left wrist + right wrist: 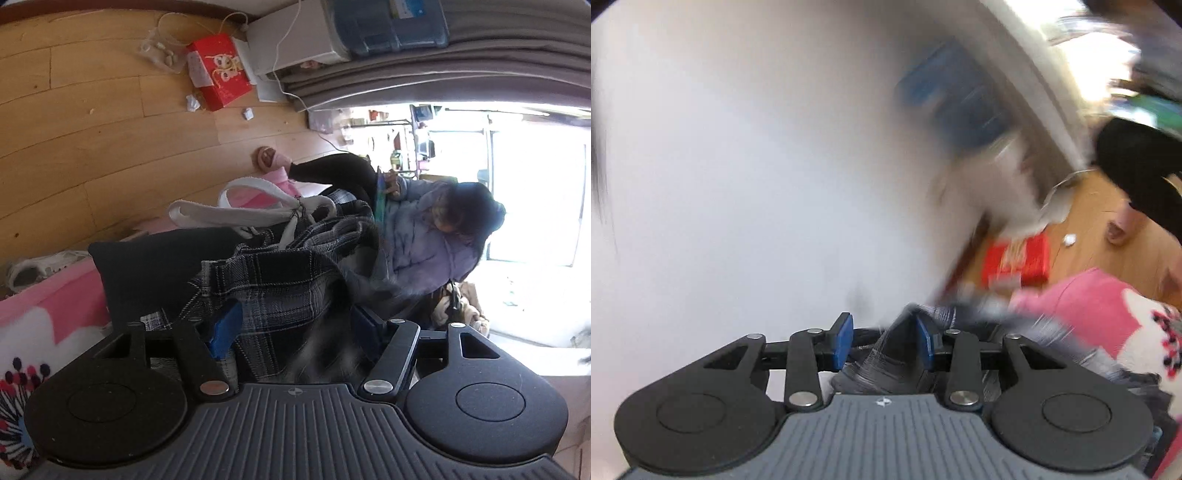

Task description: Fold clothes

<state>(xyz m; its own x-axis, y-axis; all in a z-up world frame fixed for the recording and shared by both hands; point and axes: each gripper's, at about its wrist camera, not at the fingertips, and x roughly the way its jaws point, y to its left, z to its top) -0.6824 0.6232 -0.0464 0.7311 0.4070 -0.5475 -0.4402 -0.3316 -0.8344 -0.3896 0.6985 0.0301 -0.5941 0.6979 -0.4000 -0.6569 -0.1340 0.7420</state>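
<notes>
1. The left gripper (295, 325) is holding its fingers wide apart, with the plaid garment (269, 280) bunching up between the blue pads (225, 328); the cloth is touching the left pad, but whether the pads are pressing it I cannot tell.
2. Beyond the left fingertips, the garment is draping over a black cushion (147, 269) and white bag straps (255, 210).
3. A person in a pale hoodie (428, 243) is sitting beyond the fingers to the right, past the cloth.
4. The right gripper (884, 341) is keeping its fingers partly open, a dark fold of the garment (894, 354) lying against the right pad (923, 343) and clear of the left one.
5. A pink blanket (1086, 306) is blurring past, right of the right fingers.
</notes>
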